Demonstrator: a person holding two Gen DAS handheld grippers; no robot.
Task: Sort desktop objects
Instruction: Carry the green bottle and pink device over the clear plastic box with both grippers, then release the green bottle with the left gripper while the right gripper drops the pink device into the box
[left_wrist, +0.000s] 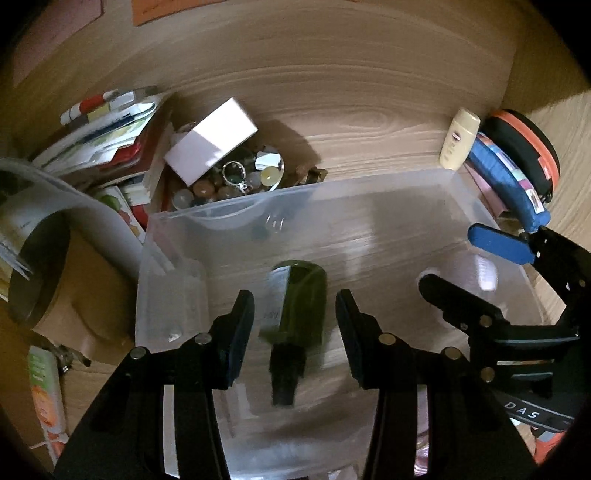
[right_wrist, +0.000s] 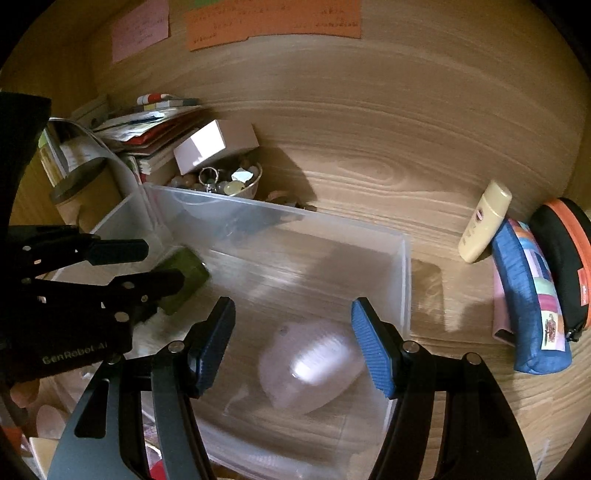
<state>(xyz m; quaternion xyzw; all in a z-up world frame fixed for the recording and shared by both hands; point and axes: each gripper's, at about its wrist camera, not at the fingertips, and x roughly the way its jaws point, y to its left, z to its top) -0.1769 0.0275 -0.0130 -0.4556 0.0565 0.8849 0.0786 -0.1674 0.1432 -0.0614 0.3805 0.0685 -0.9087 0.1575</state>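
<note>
Both shots were pretty dim and warm-toned, with heavy fisheye bending and black corners. Hard shadows fell on the table (right_wrist: 351, 155) behind the white box (left_wrist: 211, 141). The green bottle (left_wrist: 295, 306) and clear blob (right_wrist: 310, 365) were motion-smeared, with glare on the clear bin (right_wrist: 404, 280).

Green bottle (left_wrist: 295, 306) motion-blurred, label unreadable, pale translucent object (right_wrist: 310, 365) in bin blurred beyond identifying
</note>
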